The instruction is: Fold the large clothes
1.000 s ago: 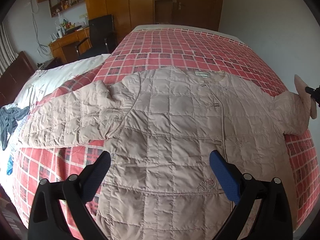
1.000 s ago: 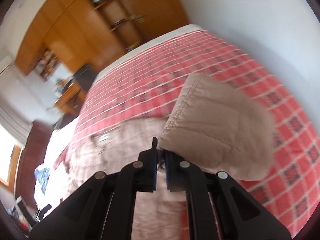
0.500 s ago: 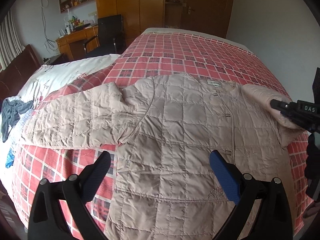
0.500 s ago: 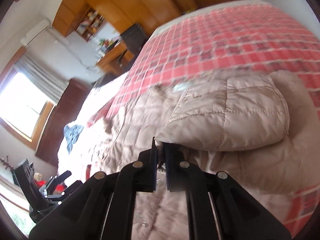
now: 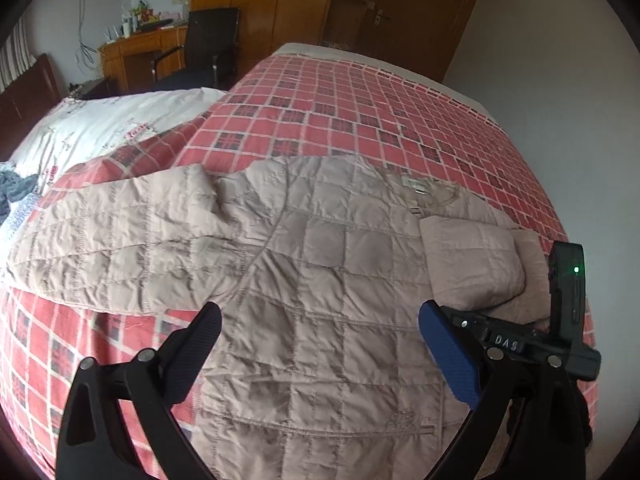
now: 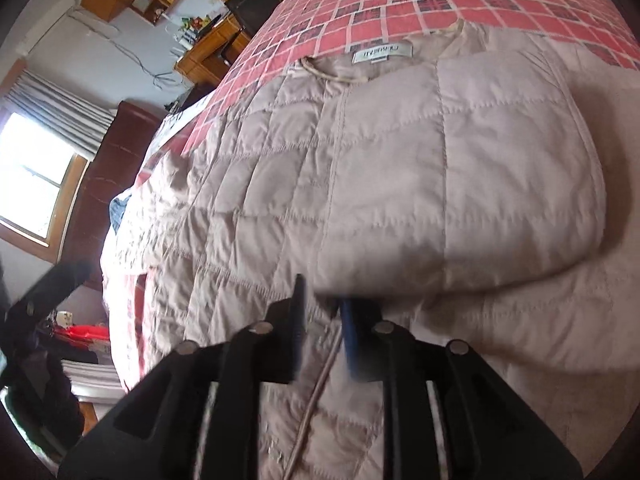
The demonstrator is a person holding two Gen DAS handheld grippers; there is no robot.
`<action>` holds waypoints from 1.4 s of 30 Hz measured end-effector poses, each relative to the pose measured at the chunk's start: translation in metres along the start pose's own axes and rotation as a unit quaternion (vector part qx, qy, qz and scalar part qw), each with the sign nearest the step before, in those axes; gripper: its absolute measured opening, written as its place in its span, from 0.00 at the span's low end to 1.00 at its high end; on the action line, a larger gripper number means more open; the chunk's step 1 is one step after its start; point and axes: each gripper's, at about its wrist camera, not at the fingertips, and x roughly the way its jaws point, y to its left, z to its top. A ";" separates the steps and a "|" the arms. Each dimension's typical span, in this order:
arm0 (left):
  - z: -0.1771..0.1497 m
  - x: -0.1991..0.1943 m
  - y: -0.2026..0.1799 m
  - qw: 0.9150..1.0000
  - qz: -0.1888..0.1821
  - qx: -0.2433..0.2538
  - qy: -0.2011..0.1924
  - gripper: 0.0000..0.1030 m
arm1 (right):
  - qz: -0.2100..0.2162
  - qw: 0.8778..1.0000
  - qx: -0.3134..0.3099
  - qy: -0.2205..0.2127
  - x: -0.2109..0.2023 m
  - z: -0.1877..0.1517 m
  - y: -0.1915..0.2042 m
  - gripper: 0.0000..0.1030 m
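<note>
Garment: beige quilted jacket (image 5: 320, 280) lies face-up, spread on the red checked bedspread (image 5: 360, 112).
Right sleeve (image 5: 472, 264): folded inward, resting on the chest.
Left sleeve (image 5: 120, 240): extended flat leftward.
Left claw (image 5: 320, 356): wide open, empty, above the near hem.
Right claw (image 6: 323, 320): narrowly parted at the folded sleeve's edge; grip cannot be confirmed.

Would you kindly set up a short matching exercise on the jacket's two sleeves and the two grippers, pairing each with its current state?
Things:
1. near sleeve
2. far sleeve
3. left gripper
4. right gripper

States:
A. spread out flat on the bedspread
B. jaws wide open above the jacket
C. folded over the jacket's front
D. jaws slightly apart at the folded sleeve's edge

Pairs: 1-C, 2-A, 3-B, 4-D
</note>
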 end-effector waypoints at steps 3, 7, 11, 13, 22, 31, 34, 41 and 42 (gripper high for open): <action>0.007 0.028 -0.020 0.998 -0.054 0.005 0.040 0.96 | 0.006 1.000 -0.030 -0.002 -0.031 -0.024 0.005 0.53; 0.012 0.080 -0.052 0.986 -0.133 0.002 0.104 0.95 | -0.008 0.999 -0.044 -0.021 -0.071 -0.054 -0.001 0.53; 0.016 0.130 -0.079 0.971 -0.183 -0.025 0.155 0.85 | -0.055 0.996 -0.008 -0.063 -0.114 -0.071 -0.029 0.54; 0.013 0.151 -0.088 0.963 -0.195 -0.036 0.184 0.65 | -0.076 0.993 0.016 -0.085 -0.134 -0.077 -0.045 0.56; 0.030 0.110 -0.081 0.977 -0.186 -0.006 0.101 0.11 | -0.098 0.984 0.068 -0.130 -0.162 -0.069 -0.077 0.56; 0.032 0.129 -0.035 0.982 -0.142 -0.014 0.124 0.20 | -0.048 0.989 0.096 -0.100 -0.112 -0.005 -0.100 0.54; 0.025 0.133 -0.024 0.984 -0.123 -0.020 0.123 0.35 | -0.064 0.989 0.113 -0.066 -0.085 0.001 -0.113 0.53; 0.030 0.082 -0.019 0.996 -0.069 0.013 0.061 0.54 | -0.084 0.990 0.103 -0.050 -0.075 -0.001 -0.112 0.52; 0.032 0.072 -0.025 0.996 -0.073 0.023 0.047 0.57 | -0.089 0.990 0.100 -0.052 -0.079 -0.001 -0.109 0.52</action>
